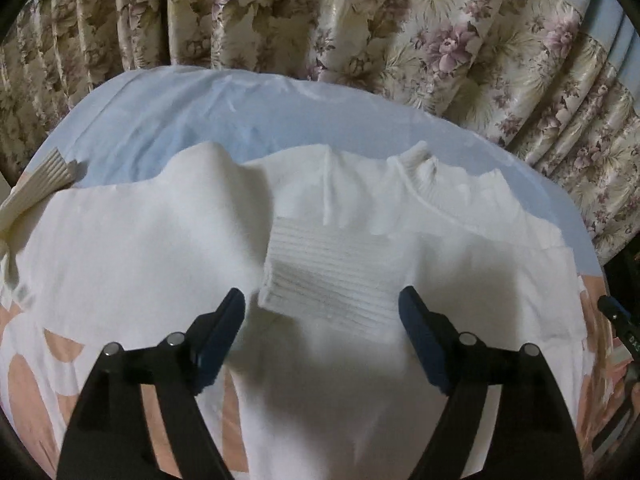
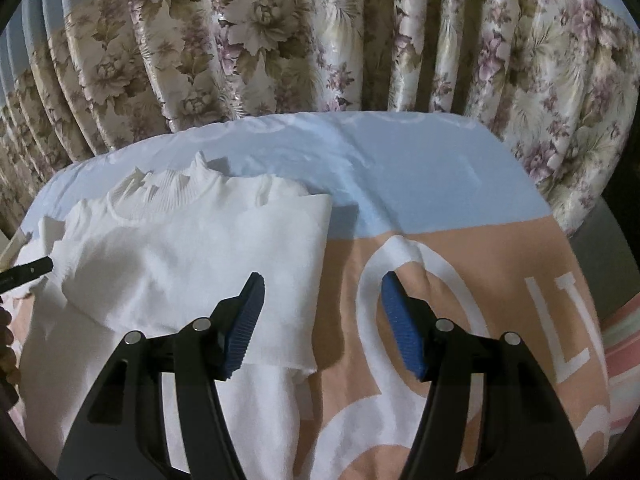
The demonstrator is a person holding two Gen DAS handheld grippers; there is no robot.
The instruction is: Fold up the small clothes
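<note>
A white knit sweater (image 1: 140, 240) lies flat on the bed, its turtleneck collar (image 1: 416, 168) pointing toward the curtain. One sleeve is folded across the body, and its ribbed cuff (image 1: 336, 280) rests on top. My left gripper (image 1: 320, 292) hovers open over that cuff, a finger on each side, and the pads do not press it. In the right wrist view the sweater (image 2: 180, 264) fills the left half. My right gripper (image 2: 322, 276) is open above the sweater's folded right edge, with nothing between its fingers.
The bed sheet (image 2: 420, 184) is pale blue at the far end and peach with large white letters nearer. A floral curtain (image 1: 320, 20) hangs close behind the bed. A beige ribbed garment (image 1: 36, 188) lies at the left edge of the bed.
</note>
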